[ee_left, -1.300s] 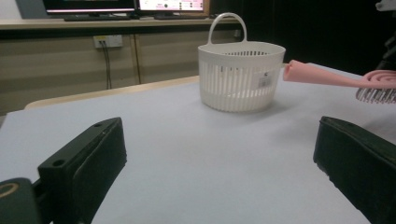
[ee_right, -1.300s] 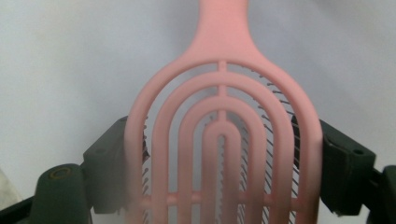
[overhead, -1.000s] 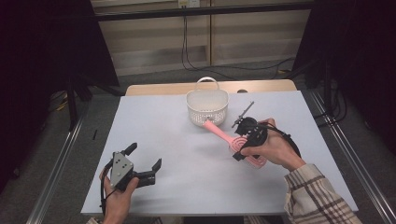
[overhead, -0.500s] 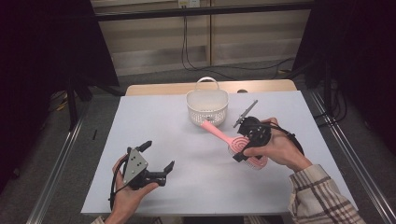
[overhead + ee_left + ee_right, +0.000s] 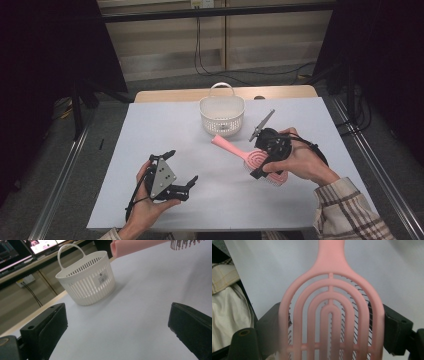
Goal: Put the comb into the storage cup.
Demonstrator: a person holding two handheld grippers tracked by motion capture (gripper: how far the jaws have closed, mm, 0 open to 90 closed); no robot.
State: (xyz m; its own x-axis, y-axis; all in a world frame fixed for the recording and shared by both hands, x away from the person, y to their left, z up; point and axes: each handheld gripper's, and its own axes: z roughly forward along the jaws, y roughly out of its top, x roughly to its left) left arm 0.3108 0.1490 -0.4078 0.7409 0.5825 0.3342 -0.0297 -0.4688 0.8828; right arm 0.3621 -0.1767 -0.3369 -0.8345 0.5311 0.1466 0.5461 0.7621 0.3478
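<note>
The pink hairbrush (image 5: 252, 158) hangs above the white surface (image 5: 165, 130), its head clamped between the right tongs (image 5: 264, 161) and its handle pointing toward the white basket (image 5: 222, 115) nearby. The left tongs (image 5: 182, 170) gape wide with nothing between them, near the surface's front edge, well apart from the brush.

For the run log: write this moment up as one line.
right gripper: shut on pink hairbrush, handle toward white basket | left gripper: open, empty, above table

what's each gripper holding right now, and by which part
The right gripper holds the pink brush by its vented head, jaws on the two side edges. The left gripper is open and holds nothing.
</note>
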